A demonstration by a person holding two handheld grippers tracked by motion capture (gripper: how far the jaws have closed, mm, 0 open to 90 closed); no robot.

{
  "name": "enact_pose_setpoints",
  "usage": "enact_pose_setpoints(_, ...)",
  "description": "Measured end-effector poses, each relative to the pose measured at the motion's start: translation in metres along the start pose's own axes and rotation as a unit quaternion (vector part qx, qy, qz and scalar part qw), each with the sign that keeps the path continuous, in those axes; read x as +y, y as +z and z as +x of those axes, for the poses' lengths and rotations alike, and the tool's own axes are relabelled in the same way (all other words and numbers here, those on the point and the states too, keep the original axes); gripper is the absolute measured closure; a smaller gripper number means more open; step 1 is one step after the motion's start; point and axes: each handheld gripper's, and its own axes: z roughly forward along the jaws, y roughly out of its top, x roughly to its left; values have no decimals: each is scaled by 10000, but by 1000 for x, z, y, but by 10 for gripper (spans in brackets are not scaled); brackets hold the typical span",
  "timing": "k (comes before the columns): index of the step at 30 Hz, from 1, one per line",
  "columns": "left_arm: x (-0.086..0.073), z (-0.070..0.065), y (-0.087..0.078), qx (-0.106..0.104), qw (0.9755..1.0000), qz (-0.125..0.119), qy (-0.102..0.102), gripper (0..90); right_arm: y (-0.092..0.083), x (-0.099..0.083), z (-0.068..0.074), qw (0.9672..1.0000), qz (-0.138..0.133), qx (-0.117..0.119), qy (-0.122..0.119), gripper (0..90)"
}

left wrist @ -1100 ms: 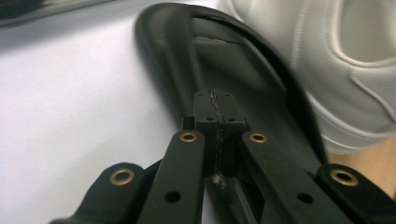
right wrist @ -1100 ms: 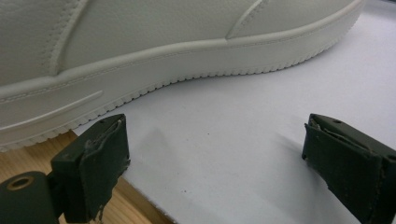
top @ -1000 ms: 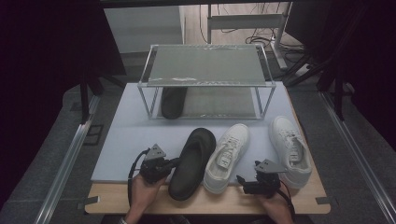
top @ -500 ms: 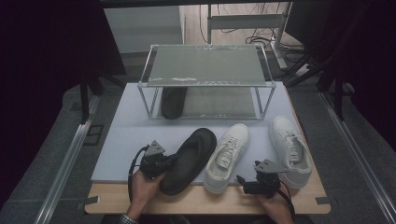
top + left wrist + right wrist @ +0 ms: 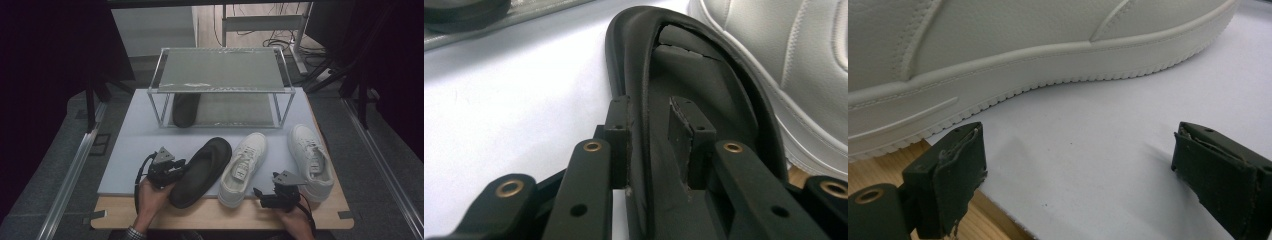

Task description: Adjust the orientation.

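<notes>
Between the jaws of the left gripper point(image 5: 176, 169) stands the near side wall of the black slipper point(image 5: 201, 165). In the left gripper view one pad point(image 5: 618, 131) lies against the outside of the rim while the other pad point(image 5: 685, 134) stands inside the slipper, clear of the wall. The jaws have just been opening. Judged state: loosened, no longer pinching, with the rim between the pads.

The slipper lies on the white mat point(image 5: 130, 150), directly ahead of the left gripper. Its long axis runs from the heel beside that gripper, away and to the right, toward the rack point(image 5: 220, 70); the toe points at the rack's lower shelf, where a second black slipper point(image 5: 185, 107) lies.

The right gripper point(image 5: 262, 195) rests at the near mat edge, jaws spread wide with nothing between them. A white sneaker point(image 5: 1038, 45) lies just beyond its pads, not touching. A second sneaker point(image 5: 312, 160) lies to its right.

The left hand point(image 5: 152, 197) is the nearer to the slipper. Any regrip should take the rim along this axis.
</notes>
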Motion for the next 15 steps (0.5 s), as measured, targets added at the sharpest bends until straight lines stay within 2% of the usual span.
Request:
enact_pose_setpoints(6,3,2,14,97,9998,183,11,693,0,0,0,10000,-1,1,0,77)
enact_pose_setpoints(15,12,3,29,7,9992,389,-47,726,0,0,0,10000,-1,3,0,77)
